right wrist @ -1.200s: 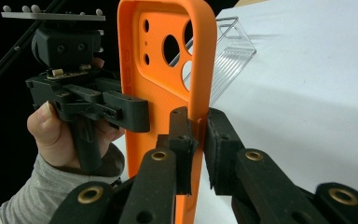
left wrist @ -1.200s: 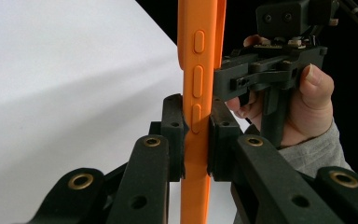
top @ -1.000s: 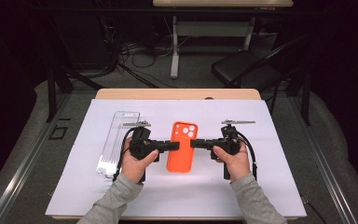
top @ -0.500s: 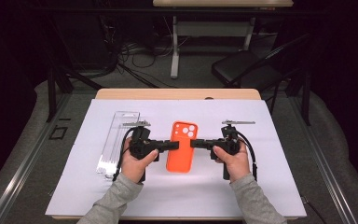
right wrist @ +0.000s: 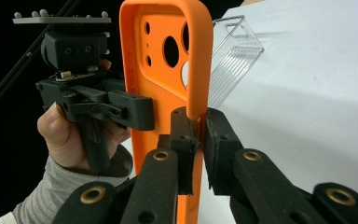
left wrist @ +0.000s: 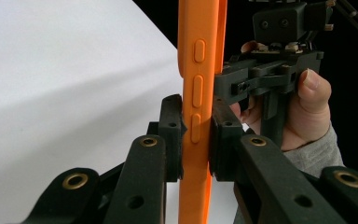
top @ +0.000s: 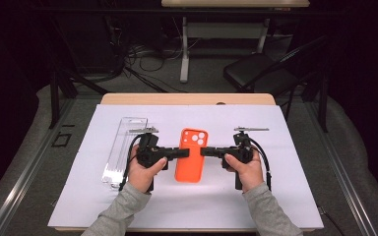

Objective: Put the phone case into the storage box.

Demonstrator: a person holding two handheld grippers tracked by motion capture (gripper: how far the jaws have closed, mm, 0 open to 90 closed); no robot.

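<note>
An orange phone case is held a little above the white mat, back side up, between both grippers. My left gripper is shut on its left long edge. My right gripper is shut on the right long edge. In the left gripper view the jaws clamp the case's button side, and the right gripper's jaws come in from the far side. In the right gripper view the jaws pinch the case's rim below the camera cutouts, and the left gripper grips the opposite edge.
A clear plastic box lies lengthwise on the mat just left of my left hand; its corner rises behind the case in the right gripper view. The wooden table edge borders the mat at the back. A dark chair stands beyond the table.
</note>
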